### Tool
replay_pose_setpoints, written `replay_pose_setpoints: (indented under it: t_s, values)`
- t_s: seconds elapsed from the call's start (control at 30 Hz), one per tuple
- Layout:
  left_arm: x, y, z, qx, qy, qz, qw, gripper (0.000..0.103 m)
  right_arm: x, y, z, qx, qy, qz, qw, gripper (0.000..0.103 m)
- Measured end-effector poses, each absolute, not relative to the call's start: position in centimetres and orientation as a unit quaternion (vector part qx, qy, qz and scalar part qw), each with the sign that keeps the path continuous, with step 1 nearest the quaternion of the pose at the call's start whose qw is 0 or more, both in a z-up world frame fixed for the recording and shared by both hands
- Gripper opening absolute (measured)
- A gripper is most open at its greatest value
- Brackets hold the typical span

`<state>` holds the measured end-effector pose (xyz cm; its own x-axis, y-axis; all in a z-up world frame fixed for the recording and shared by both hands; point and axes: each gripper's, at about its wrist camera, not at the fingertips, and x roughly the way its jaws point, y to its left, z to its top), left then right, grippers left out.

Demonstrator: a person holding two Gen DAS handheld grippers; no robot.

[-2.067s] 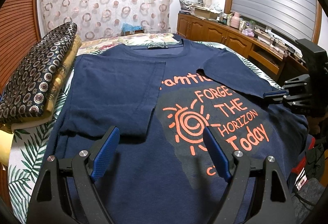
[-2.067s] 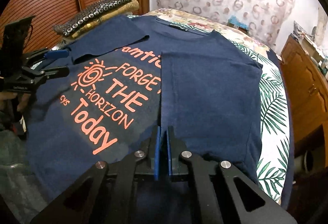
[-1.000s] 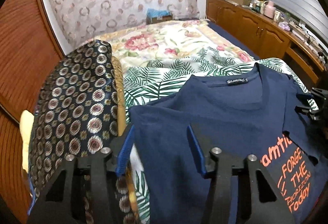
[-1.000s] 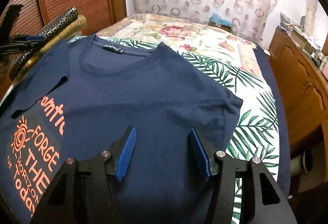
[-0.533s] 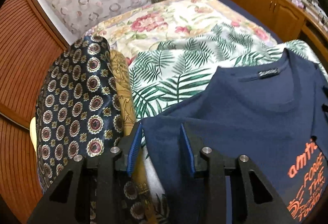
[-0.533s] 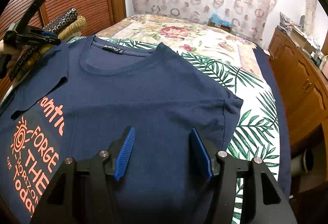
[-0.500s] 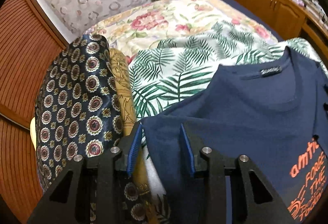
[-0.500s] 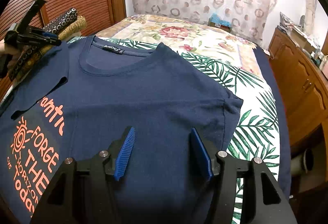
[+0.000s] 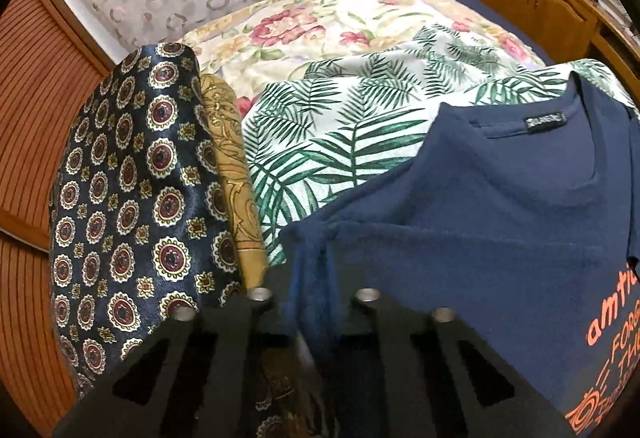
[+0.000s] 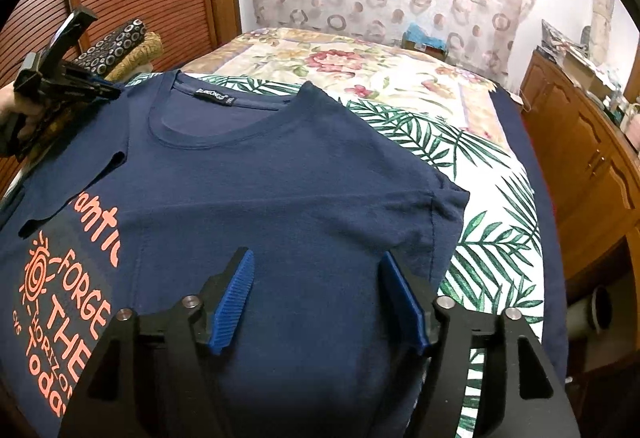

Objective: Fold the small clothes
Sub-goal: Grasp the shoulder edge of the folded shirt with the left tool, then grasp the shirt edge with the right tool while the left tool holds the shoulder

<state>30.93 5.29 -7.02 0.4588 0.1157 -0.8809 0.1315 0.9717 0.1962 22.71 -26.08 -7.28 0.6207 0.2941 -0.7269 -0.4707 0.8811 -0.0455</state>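
**Observer:** Where is the garment?

**Me:** The navy cotton T-shirt with orange lettering [image 10: 280, 173] lies front-up on the bed, over the palm-leaf printed sheet [image 10: 492, 238]. Both sides look folded in toward the middle; collar and label point to the far end of the bed. Beside its left shoulder, a stack of folded patterned cloths [image 9: 132, 197], dark medallion print over gold.

**Observer:** Your left fingers?

**Me:** My left gripper [image 9: 312, 290] is clamped tight on the shirt's left shoulder corner. Cloth bunches into creases right at the pinch. From the right wrist view, the same gripper sits at that corner with my hand [image 10: 16, 109] behind it.

**Observer:** And the right?

**Me:** My right gripper [image 10: 316, 274] hangs over the right shoulder area, its fingers [image 10: 236, 286] spreading wider at this moment. Fabric lies below them, nothing pressed between them. The corner itself sits just off to the right.

**Observer:** Which step is this?

**Me:** My reading: taking hold of the top edge for the lengthwise fold, collar toward hem. One corner secured, one not yet.

**Observer:** What does the next move call for?

**Me:** Likely shifting the right fingers out to the shoulder corner, lowering, and closing on both layers. Then lifting both corners level, so the folded sides do not slip open.
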Motion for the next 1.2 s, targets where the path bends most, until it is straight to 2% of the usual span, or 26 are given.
replay_pose_setpoints:
  t_s: [0.37, 0.67, 0.77, 0.83, 0.9, 0.93, 0.97, 1.0, 1.2]
  values:
    - [27.0, 5.7, -2.8, 0.08, 0.443, -0.041, 0.892, 0.005, 23.5, -27.5, -6.6, -0.111, 0.382, 0.206, 0.894, 0.072]
    - [24.9, 4.6, -2.0, 0.068, 0.411, -0.067, 0.907, 0.005, 27.0, -30.7, -6.7, -0.086, 0.403, 0.166, 0.896, 0.072]
    - [24.2, 4.6, -2.1, 0.064, 0.406, -0.07, 0.909, 0.005, 27.8, -31.3, -6.7, -0.062, 0.404, 0.17, 0.897, 0.066]
    - [23.7, 4.7, -2.0, 0.059, 0.401, -0.071, 0.911, 0.005, 28.4, -31.4, -6.4, -0.055, 0.405, 0.17, 0.897, 0.058]
    - [22.9, 4.7, -1.9, 0.053, 0.395, -0.074, 0.914, 0.005, 28.9, -31.0, -6.2, -0.052, 0.403, 0.181, 0.895, 0.036]
    - [22.4, 4.6, -1.9, 0.052, 0.392, -0.076, 0.916, 0.005, 29.0, -30.7, -6.2, -0.055, 0.403, 0.187, 0.894, 0.029]
    - [21.8, 4.6, -1.8, 0.05, 0.388, -0.077, 0.917, 0.005, 29.0, -30.4, -6.2, -0.058, 0.404, 0.191, 0.893, 0.016]
    - [21.3, 4.5, -1.6, 0.049, 0.385, -0.078, 0.918, 0.005, 28.8, -29.9, -6.1, -0.063, 0.402, 0.194, 0.893, 0.008]
    - [17.0, 4.9, 0.3, 0.035, 0.352, -0.082, 0.932, 0.005, 24.0, -29.0, -2.0, -0.065, 0.332, 0.214, 0.916, 0.006]
